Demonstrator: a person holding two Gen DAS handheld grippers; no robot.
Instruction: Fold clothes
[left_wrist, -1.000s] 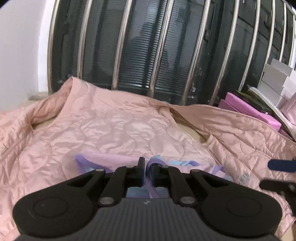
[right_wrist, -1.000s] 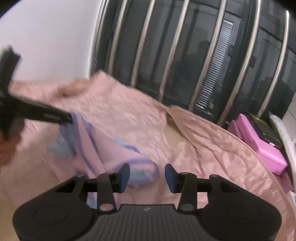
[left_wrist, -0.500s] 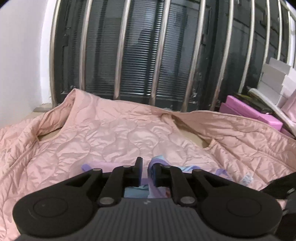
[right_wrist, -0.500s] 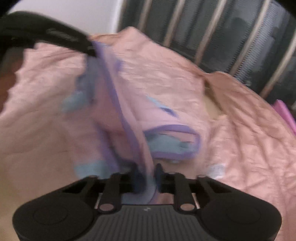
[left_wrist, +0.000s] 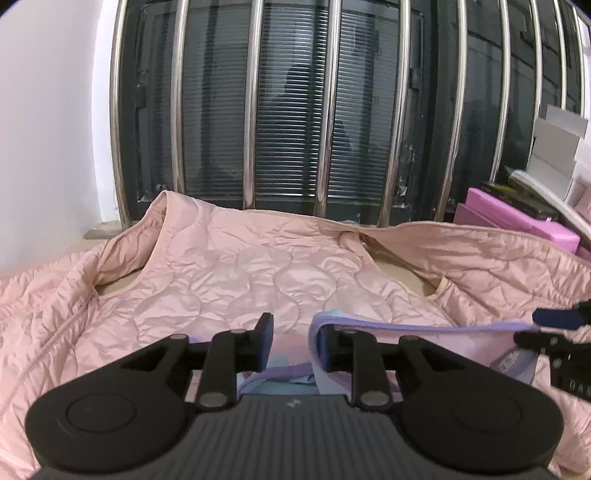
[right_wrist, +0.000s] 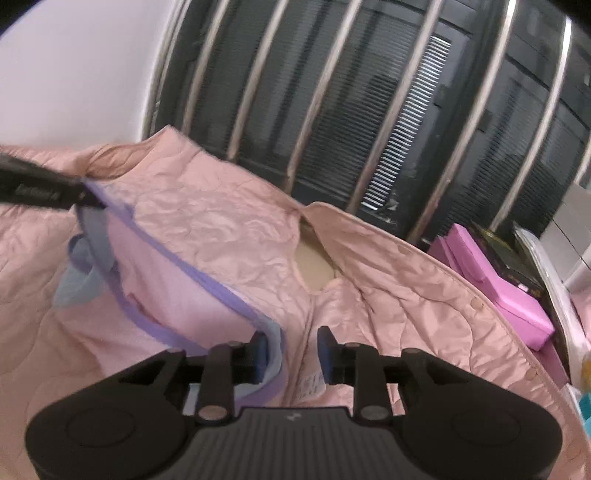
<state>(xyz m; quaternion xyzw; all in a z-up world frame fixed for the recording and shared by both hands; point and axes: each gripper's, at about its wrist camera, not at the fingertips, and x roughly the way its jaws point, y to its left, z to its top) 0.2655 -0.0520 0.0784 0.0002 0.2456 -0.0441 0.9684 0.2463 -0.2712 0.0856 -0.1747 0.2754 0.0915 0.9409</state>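
- Across the surface ahead of me lies a pink quilted jacket (left_wrist: 258, 273), spread flat and reaching back to the metal window bars (left_wrist: 325, 110).
- On top of the jacket sits a small pale pink garment (right_wrist: 177, 310) with purple trim and blue patches, stretched between my two grippers.
- My left gripper (left_wrist: 293, 341) has its jaws apart and opening; the purple edge drapes over one fingertip, with a clear gap to the other pad, so nothing is pinched.
- My right gripper (right_wrist: 291, 350) is likewise parted and opening; the trim hangs against one pad only, the other stands free.
- From the left wrist view, my right gripper's fingertips show at the far edge, beside the garment's other end.
- Pink boxes (right_wrist: 495, 280) are stacked by the bars, just beyond the jacket's edge.
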